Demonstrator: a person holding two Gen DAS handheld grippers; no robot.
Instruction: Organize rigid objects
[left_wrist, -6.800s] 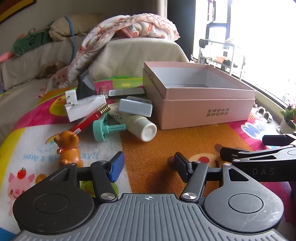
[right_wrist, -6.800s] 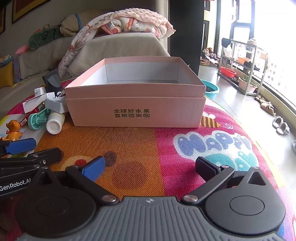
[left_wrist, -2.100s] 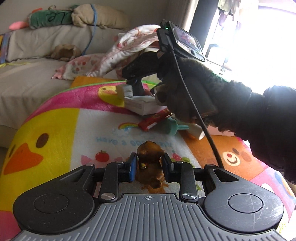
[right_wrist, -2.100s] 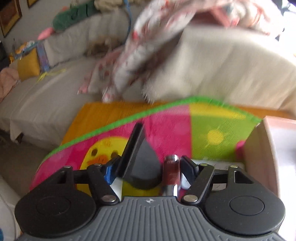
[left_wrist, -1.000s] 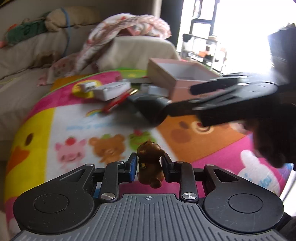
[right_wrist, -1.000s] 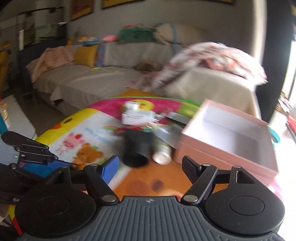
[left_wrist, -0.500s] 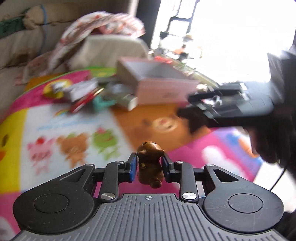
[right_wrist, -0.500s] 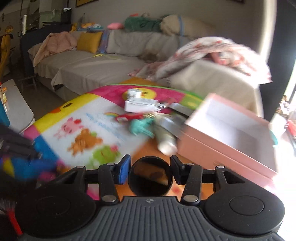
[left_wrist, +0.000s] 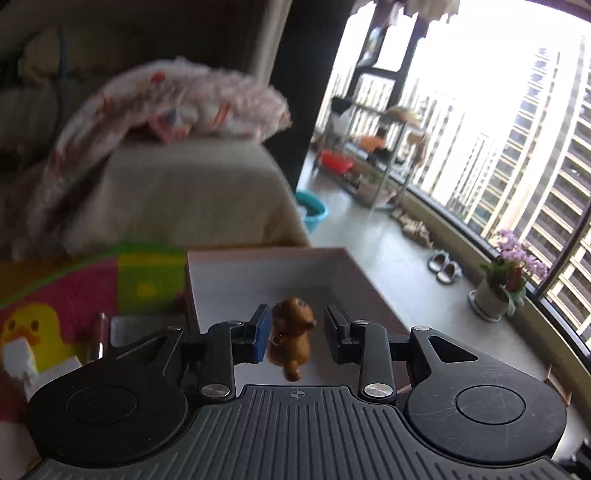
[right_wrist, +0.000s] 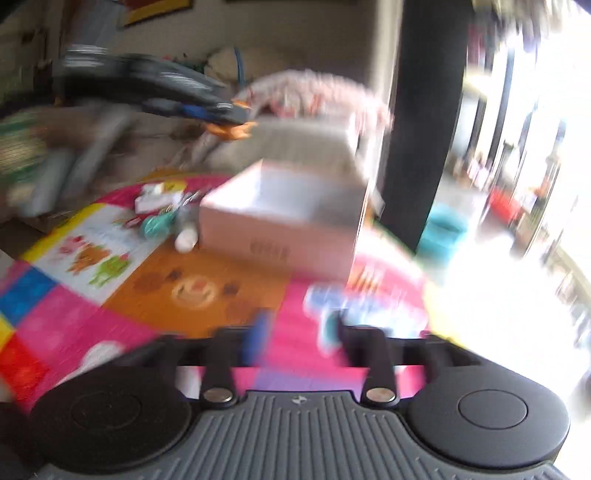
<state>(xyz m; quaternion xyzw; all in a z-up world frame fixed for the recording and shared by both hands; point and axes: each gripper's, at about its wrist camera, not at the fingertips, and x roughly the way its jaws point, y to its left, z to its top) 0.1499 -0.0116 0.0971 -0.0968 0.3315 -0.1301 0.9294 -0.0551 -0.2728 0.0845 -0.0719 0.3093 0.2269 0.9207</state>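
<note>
In the left wrist view my left gripper hangs over the open pink box. The small brown bear is between its jaws, which are opening. A gap shows between the bear and the right pad, and the bear leans by the blue left pad. The right wrist view is blurred. My right gripper is above the mat in front of the pink box, its jaws opening with nothing between them. The left gripper and the bear appear there at upper left.
On the colourful play mat, left of the box, lie a white bottle, a teal piece and a white pack. A blanket-covered couch stands behind. A teal basin and a flower pot sit by the window.
My left gripper carried the bear from above the mat to over the box, and its jaws parted a little. The black round thing my right gripper held is gone from its open jaws.
</note>
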